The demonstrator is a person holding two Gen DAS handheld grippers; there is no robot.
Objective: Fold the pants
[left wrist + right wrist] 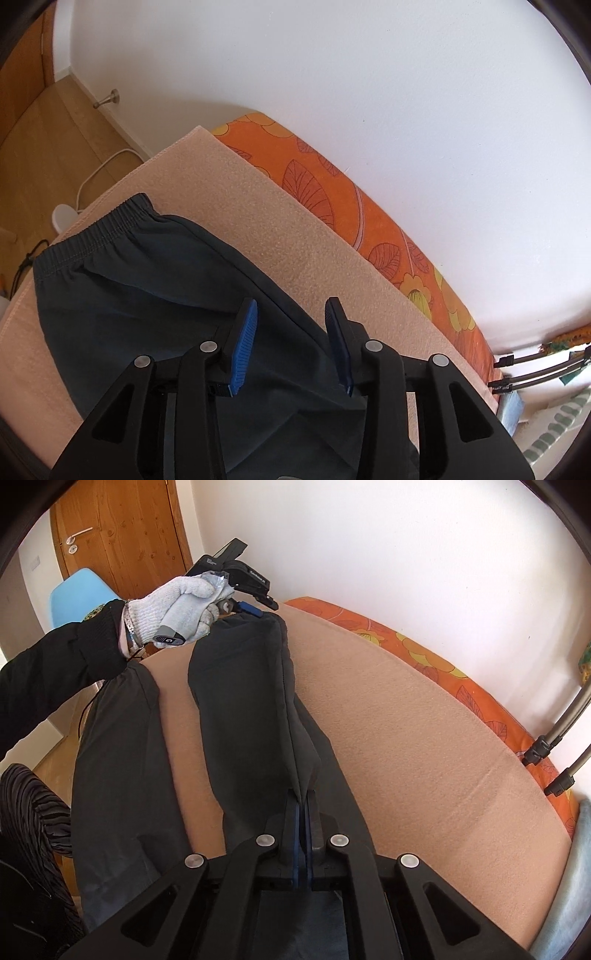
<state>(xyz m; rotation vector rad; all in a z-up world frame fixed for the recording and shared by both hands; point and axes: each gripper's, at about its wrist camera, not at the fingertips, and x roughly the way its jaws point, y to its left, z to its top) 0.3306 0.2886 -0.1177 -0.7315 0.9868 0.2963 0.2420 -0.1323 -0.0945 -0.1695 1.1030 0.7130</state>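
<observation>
Right wrist view shows the dark pants [255, 701] lying on a beige blanket [424, 720], with one leg flat along the near side and the other lifted into a ridge that runs between the two tools. I judge this is a lengthwise fold in progress — the raised leg is held at both ends so it can be carried over and laid on the flat one without sagging in the middle.

The right gripper [303, 812] has its blades pressed together on a pinch of that raised fabric, which rises straight out of them. At the far end of the ridge the left gripper [255, 611] sits at the cloth's top edge, held by a hand in a white knitted glove [184, 605]; from here it looks to be in contact with the fabric, but how its blades stand cannot be read at that distance.

Left wrist view settles part of it — the left tool's blue pads [243, 347] stand clearly apart, the pants spread beneath and between them, nothing pinched there. The elastic waistband [92, 229] lies ahead and to the left of the blades, near the blanket's edge.

Under the blanket is an orange flowered sheet [332, 192] running along a white wall [369, 74].
</observation>
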